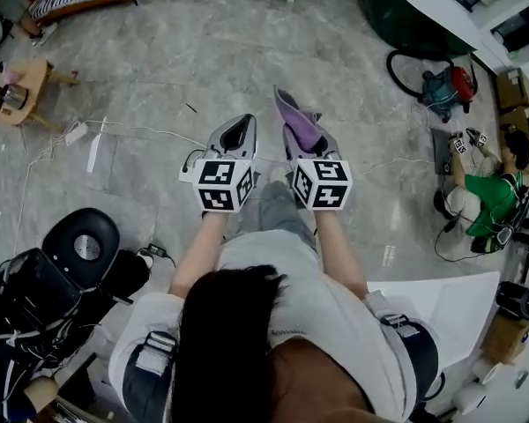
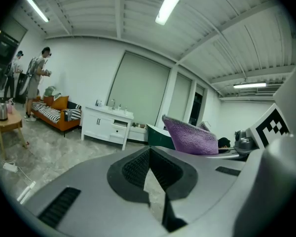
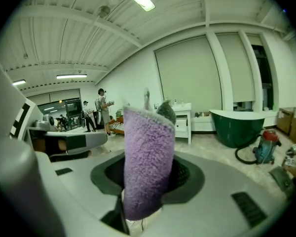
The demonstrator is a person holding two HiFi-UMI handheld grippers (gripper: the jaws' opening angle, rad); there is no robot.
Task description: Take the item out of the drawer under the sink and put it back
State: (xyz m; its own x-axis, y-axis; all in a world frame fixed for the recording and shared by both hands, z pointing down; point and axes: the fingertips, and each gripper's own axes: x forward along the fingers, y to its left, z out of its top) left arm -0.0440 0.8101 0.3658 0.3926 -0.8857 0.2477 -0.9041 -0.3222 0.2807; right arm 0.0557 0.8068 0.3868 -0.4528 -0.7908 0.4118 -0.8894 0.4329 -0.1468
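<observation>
Above the grey marble floor [image 1: 159,86], the right gripper [image 1: 301,137] clamps an upright purple cloth [image 3: 147,147], while the left gripper [image 1: 234,139] just beside it is closed and empty.

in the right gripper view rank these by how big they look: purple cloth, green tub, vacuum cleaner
1. purple cloth: largest, though it sits right at the camera, so nearness inflates it
2. green tub
3. vacuum cleaner: smallest

Both arms stretched forward, left gripper [image 1: 240,127] fingers [image 2: 133,171] together, empty, right gripper [image 1: 307,136] clamping purple cloth [image 1: 294,120].
</observation>
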